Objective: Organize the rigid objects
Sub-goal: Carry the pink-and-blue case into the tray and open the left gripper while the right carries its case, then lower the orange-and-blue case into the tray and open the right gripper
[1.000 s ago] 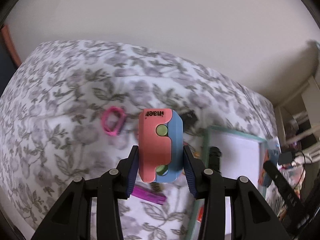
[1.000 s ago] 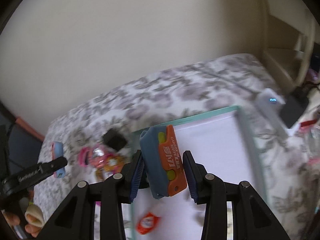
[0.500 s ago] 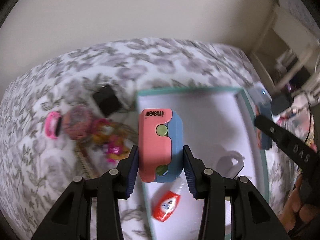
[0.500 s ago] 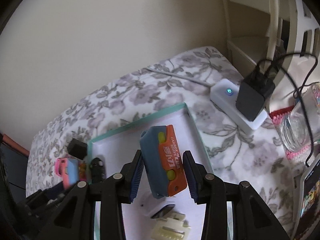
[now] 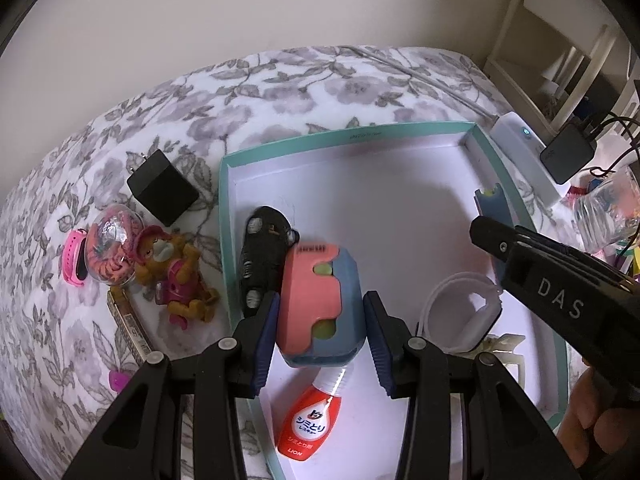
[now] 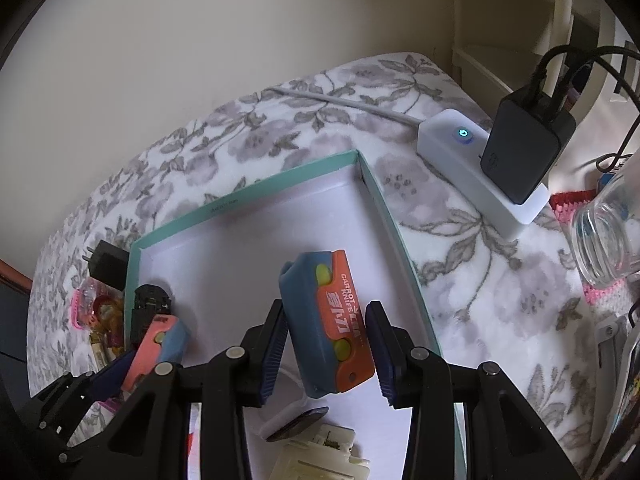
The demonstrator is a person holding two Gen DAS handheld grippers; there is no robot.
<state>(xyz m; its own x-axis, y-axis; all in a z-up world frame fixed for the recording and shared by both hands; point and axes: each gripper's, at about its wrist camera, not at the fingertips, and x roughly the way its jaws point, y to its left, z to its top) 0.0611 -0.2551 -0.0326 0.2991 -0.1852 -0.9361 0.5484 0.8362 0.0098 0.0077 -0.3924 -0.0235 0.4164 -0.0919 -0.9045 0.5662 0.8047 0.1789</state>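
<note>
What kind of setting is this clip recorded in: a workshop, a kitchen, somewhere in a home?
Most likely a room in a home, perhaps a bedroom. A floral fabric cover lies under a teal-rimmed box lid, toys such as a small figure sit beside it, and a power strip holds a charger.

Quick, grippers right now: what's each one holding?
Left gripper: shut on the pink-and-blue toy knife, over the teal box.
Right gripper: shut on the orange-and-blue carrot knife.
</note>
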